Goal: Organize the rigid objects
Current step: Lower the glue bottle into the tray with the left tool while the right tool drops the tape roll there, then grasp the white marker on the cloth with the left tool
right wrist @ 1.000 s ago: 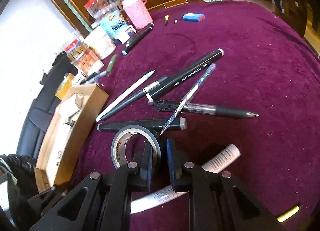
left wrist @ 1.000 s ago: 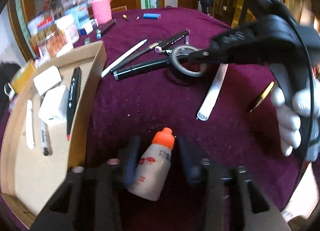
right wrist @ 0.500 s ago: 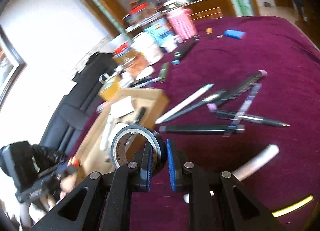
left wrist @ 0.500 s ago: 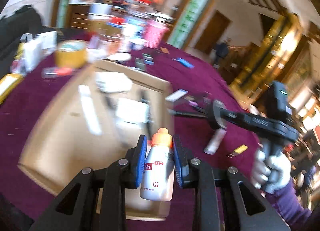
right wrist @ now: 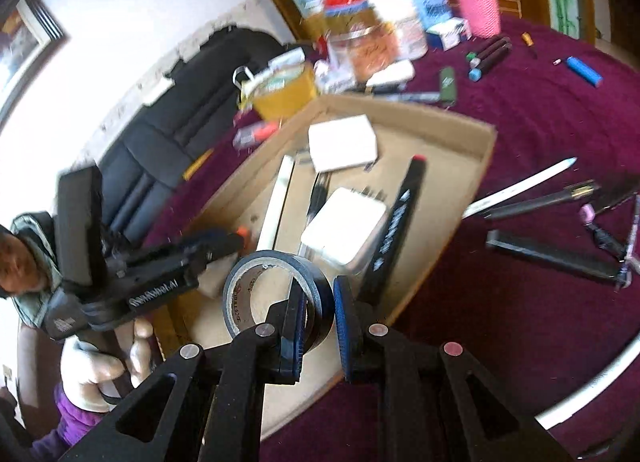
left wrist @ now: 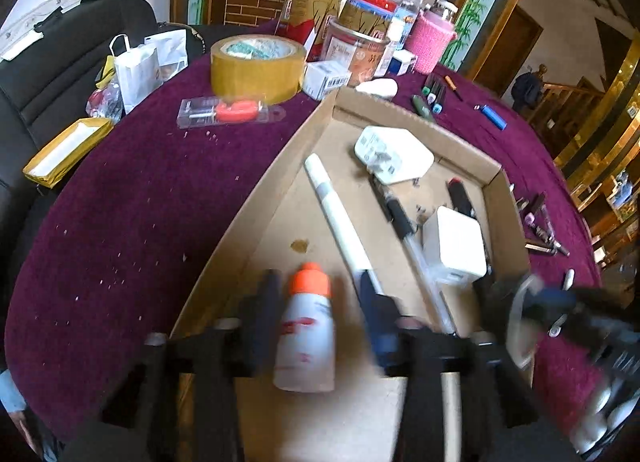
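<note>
**Both of your grippers are over the cardboard tray, each with an item between its fingers**

Your widest surface is the maroon tablecloth (left wrist: 132, 198), and on it sits the shallow cardboard tray (left wrist: 256, 198) that both of your tools hang above. Beyond the tray's far wall stands a wide roll of tan packing tape (left wrist: 256, 66), with a pink cup (left wrist: 434, 44) among the jars and boxes behind it.

Inside the tray you have two white chargers (left wrist: 394, 154), one near the far wall and one closer to the right wall, a long white pen (left wrist: 340, 222) lying lengthwise, a clear pen with a black grip beside it, and a black marker (right wrist: 400, 222) along the right side. More pens lie loose on the cloth to the right of the tray (right wrist: 560, 198).

Your left gripper (left wrist: 316, 318) is spread wide over the tray's near end. The small white bottle with an orange cap (left wrist: 306, 326) stands between the fingers with a visible gap on each side, so nothing is clamping it; the picture is blurred there.

Your right gripper (right wrist: 314, 326) is pinched onto the roll of black tape (right wrist: 276, 294), one finger inside the ring and one outside, holding it above the tray's near right part.
</note>
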A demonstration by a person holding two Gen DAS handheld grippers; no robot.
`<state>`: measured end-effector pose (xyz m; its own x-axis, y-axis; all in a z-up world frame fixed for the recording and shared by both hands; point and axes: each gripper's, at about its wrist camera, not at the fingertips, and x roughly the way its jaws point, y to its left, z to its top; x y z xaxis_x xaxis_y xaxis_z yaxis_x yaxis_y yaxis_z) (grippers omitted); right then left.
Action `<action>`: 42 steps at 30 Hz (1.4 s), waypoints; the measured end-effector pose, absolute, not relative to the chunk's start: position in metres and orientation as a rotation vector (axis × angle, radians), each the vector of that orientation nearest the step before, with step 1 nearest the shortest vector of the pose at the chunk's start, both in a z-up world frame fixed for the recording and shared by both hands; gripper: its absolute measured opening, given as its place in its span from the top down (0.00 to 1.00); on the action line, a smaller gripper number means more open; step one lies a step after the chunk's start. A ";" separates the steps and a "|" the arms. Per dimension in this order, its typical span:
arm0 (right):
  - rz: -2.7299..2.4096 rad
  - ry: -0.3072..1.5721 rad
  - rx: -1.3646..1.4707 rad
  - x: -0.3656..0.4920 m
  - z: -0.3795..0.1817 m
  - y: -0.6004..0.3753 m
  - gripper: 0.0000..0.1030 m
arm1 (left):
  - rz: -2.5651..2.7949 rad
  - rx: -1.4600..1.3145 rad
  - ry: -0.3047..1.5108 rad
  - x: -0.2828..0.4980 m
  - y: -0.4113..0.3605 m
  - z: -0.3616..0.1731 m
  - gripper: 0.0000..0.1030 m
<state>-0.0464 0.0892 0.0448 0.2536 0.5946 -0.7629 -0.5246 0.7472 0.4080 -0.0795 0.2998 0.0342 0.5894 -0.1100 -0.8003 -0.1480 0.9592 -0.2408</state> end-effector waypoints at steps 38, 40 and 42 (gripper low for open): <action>0.347 0.890 0.286 -0.051 0.067 -0.122 0.30 | -0.358 -0.232 0.859 -0.127 0.161 0.089 0.23; 0.293 0.894 0.327 -0.058 0.056 -0.152 0.30 | -0.407 -0.208 0.893 -0.123 0.135 0.084 0.23; 0.253 0.894 0.358 -0.065 0.046 -0.178 0.30 | -0.430 -0.167 0.919 -0.120 0.109 0.078 0.23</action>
<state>-0.0650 -0.1778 0.0464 0.6028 0.3603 -0.7119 -0.0655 0.9116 0.4058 -0.1197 0.1088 0.0776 0.5289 -0.4286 -0.7325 0.2883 0.9025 -0.3200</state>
